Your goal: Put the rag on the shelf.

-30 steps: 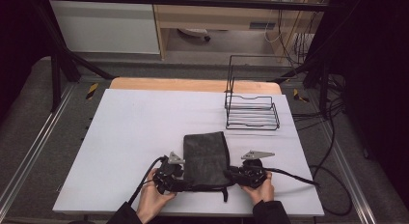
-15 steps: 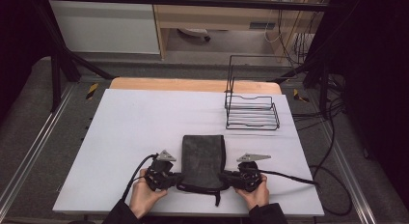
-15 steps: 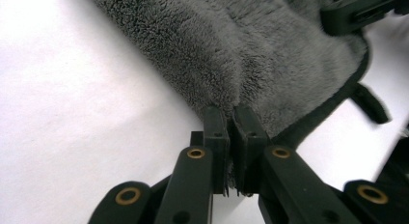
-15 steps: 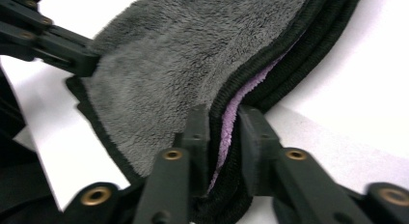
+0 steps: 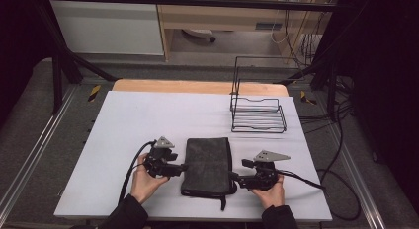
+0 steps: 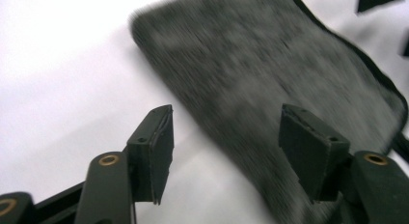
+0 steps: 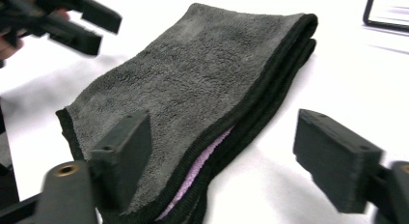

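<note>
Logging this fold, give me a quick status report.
Left gripper and right gripper open, jaws just released. Folded dark grey towel flat between them on the table. Wire rack well clear.

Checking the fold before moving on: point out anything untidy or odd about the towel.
The folded towel lies flat and square. Two small oddities: a loop or tag pokes out at its near edge, and a pink inner layer peeks from the open side.
</note>
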Demonstrator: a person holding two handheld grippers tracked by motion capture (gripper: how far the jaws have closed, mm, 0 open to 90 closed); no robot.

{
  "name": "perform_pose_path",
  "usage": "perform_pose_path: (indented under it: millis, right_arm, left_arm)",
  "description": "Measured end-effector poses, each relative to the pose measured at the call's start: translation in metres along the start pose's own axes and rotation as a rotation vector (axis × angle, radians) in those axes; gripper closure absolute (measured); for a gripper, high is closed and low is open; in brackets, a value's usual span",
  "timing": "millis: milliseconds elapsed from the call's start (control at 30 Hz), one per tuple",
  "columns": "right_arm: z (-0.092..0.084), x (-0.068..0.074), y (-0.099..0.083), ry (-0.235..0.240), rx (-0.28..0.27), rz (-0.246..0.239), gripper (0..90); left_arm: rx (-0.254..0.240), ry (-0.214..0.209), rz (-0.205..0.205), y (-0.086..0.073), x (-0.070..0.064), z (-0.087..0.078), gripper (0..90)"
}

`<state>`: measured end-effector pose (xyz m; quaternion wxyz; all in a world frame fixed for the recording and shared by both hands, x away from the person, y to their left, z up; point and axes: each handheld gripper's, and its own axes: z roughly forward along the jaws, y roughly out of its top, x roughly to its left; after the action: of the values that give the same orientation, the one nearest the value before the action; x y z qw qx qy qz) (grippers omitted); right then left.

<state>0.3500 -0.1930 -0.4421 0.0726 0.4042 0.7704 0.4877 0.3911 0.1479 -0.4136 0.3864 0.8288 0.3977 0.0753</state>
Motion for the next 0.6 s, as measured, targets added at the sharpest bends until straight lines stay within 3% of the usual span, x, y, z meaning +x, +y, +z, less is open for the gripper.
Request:
perform_pose_path:
  millis: [367, 533, 600]
  right_arm:
    - [-0.004, -0.008, -0.001, -0.010, -0.010, 0.022, 4.6]
    - [-0.004, -0.008, -0.002, -0.015, -0.008, 0.018, 3.8]
    - [-0.003, -0.009, -0.002, -0.016, -0.004, 0.016, 3.8]
  left_arm:
    - [-0.029, 0.049, -0.009, 0.033, 0.022, 0.023, 19.4]
    - [-0.022, 0.057, -0.053, 0.044, 0.031, 0.042, 19.5]
    - [0.003, 0.076, -0.059, 0.047, 0.033, 0.050, 23.3]
